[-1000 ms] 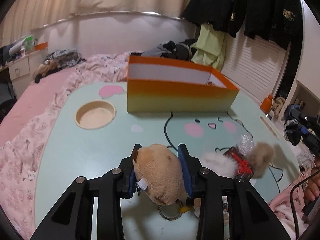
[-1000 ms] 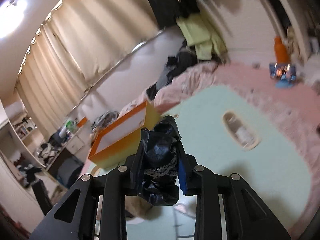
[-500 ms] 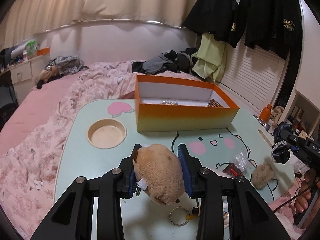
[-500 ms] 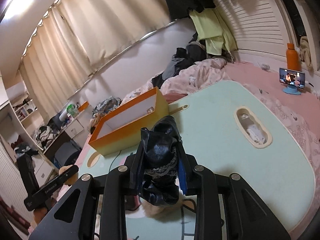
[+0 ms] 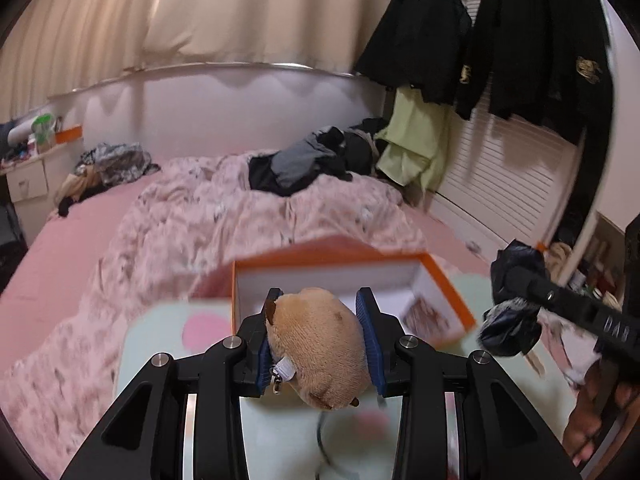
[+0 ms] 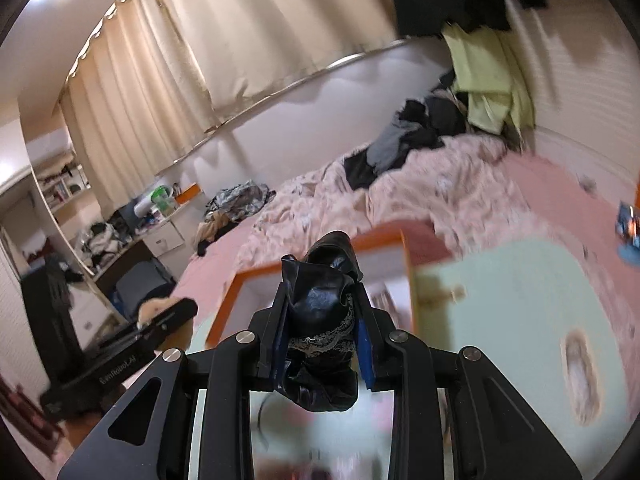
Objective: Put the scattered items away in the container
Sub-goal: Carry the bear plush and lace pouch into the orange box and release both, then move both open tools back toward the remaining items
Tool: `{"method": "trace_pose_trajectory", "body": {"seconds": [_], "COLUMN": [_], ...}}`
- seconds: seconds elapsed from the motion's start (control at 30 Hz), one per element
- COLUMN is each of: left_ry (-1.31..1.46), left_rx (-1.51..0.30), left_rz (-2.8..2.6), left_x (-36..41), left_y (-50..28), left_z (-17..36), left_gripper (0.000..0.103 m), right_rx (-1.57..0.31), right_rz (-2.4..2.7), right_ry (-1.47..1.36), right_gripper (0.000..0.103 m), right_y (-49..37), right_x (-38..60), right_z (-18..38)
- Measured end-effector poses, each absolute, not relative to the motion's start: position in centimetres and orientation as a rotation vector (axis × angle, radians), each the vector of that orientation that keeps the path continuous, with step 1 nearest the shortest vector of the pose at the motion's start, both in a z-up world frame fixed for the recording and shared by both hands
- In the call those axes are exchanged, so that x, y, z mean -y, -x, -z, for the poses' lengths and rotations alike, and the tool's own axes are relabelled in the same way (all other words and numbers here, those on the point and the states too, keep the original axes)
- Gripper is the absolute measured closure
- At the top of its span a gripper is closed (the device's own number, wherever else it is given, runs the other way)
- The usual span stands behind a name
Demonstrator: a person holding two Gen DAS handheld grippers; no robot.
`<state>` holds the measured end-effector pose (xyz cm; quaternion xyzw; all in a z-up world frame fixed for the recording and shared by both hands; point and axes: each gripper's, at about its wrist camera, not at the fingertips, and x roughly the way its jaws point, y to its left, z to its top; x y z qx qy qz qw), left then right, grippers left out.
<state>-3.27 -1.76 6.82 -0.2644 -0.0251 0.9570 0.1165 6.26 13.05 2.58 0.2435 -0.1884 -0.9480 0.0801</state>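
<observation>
Plush fur fills the middle of the left wrist view: a tan plush toy (image 5: 320, 350) is clamped between the jaws of the left gripper (image 5: 318, 338), which are closed on its sides. Beyond it, the orange box (image 5: 448, 280) is seen on the mint-green bench (image 5: 160, 344), its open top facing up, with the toy held above its near wall. At the right edge, a dark crumpled bundle (image 5: 510, 312) is carried by the right gripper, on whose body partial white lettering is seen, unclear in the blur. A release made too early could leave the toy on the near wall or outside it.

From the right wrist view, a black crumpled item (image 6: 322, 324) is gripped by the closed jaws of the right gripper (image 6: 322, 336), in front of the box. Both tools are converging on one opening, so a collision is possible. "EvnRobotAI" or similar is printed on the left tool's body.
</observation>
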Motion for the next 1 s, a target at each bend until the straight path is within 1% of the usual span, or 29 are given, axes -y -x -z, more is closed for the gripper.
{"method": "trace_pose_trajectory", "body": {"seconds": [0.03,0.07,0.1,0.13,0.17,0.23,0.33,0.53,0.67,0.77,0.83,0.9,1.0], "left_ry": [0.804,0.852,0.892,0.909,0.92,0.908,0.874,0.815,0.826,0.887,0.941,1.009,1.059], "left_rx": [0.063,0.056,0.055,0.054,0.047,0.046,0.062,0.024,0.016,0.008,0.009,-0.004,-0.007], "left_rz": [-2.796,-2.787,-2.787,-2.795,-2.807,-2.806,-2.807,-2.838,-2.809,-2.759,-2.721,-2.677,-2.673], "left_x": [1.5,1.3,1.3,1.3,1.4,2.0,2.8,4.2,4.9,5.2,5.2,5.2,5.0], "left_y": [4.4,5.6,6.5,6.9,7.0,6.2,4.6,1.8,-1.7,-4.5,-6.3,-8.0,-10.4], "left_z": [-6.8,-6.6,-6.2,-5.8,-5.4,-5.0,-4.8,-5.9,-5.6,-3.8,-2.1,0.0,3.0], "left_gripper": [0.043,0.013,0.004,0.004,0.004,0.004,0.004,0.004,0.004,0.004,0.004,0.004,0.004], "right_rx": [0.543,0.533,0.533,0.544,0.56,0.603,0.674,0.562,0.486,0.365,0.319,0.292,0.319], "right_rz": [2.85,2.851,2.839,2.831,2.839,2.856,2.849,2.884,2.914,2.946,2.969,2.986,2.983], "right_ry": [-0.747,-0.77,-0.806,-0.848,-0.906,-0.961,-0.887,-0.813,-0.742,-0.733,-0.746,-0.78,-0.848], "right_gripper": [0.067,0.063,0.042,0.018,0.016,0.016,0.016,0.016,0.016,0.016,0.016,0.016,0.016], "right_y": [-5.1,-3.7,-2.3,-1.1,-0.1,0.0,-2.0,-5.4,-8.8,-12.3,-14.1,-15.9,-17.8], "right_x": [-12.8,-12.6,-12.5,-12.5,-12.5,-12.9,-13.7,-13.7,-13.4,-12.8,-12.8,-12.9,-13.5], "right_z": [-2.8,-2.7,-2.4,-2.0,-1.3,-0.2,0.5,-1.2,-2.5,-1.9,-0.9,0.7,3.1]}}
